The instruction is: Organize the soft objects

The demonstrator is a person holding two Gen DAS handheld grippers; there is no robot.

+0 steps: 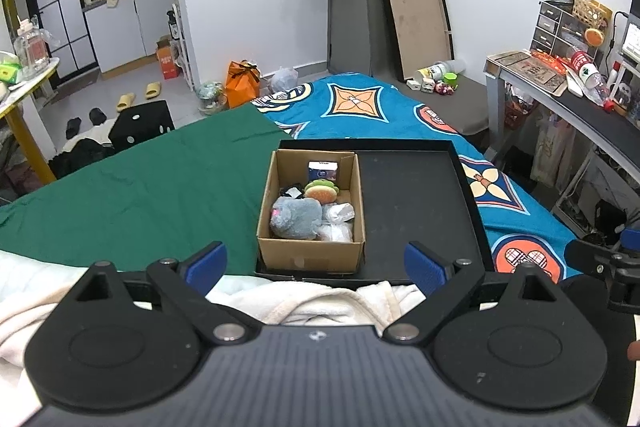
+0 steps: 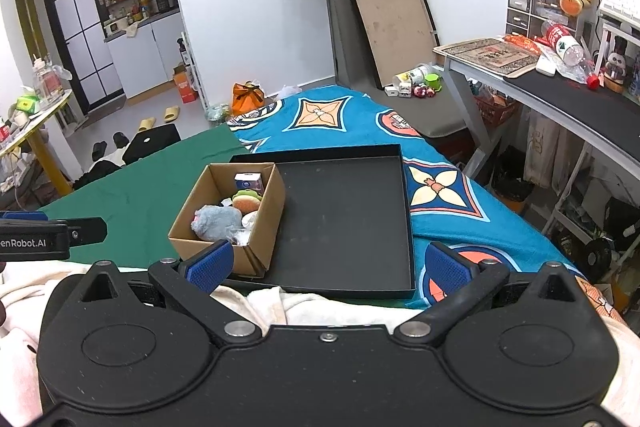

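- The left gripper (image 1: 316, 263) hangs above the near edge of the bed with its blue fingers (image 1: 208, 261) spread wide and nothing between them; it faces the cardboard box (image 1: 310, 251) head-on, a stance that suits reaching in or having just let go.
- The right gripper (image 2: 328, 265) is likewise splayed wide and empty, angled toward the bare floor of the black tray (image 2: 348, 219), which lies on the bed with the box in its left part.
- The soft things sit packed in the box: a grey plush mouse (image 1: 296, 217) in front, a burger-shaped plush (image 1: 321, 190) behind it, pale wrapped items (image 1: 338, 223) to the right (what they are cannot be told) and a small white-and-blue carton (image 1: 322, 171) upright against the far wall.
- The rest of the tray holds nothing, so the scene fits either toys gathered into the box or toys waiting to be laid out on the tray.
- A cream fleece blanket (image 1: 304, 301) bunches just beneath both grippers, touching the tray's near rim; being soft, it may belong to the job as well.
- The green sheet (image 1: 132, 187) and the blue patterned cover (image 1: 360, 107) give a yielding base, so the tray probably serves as a firm, flat work surface.
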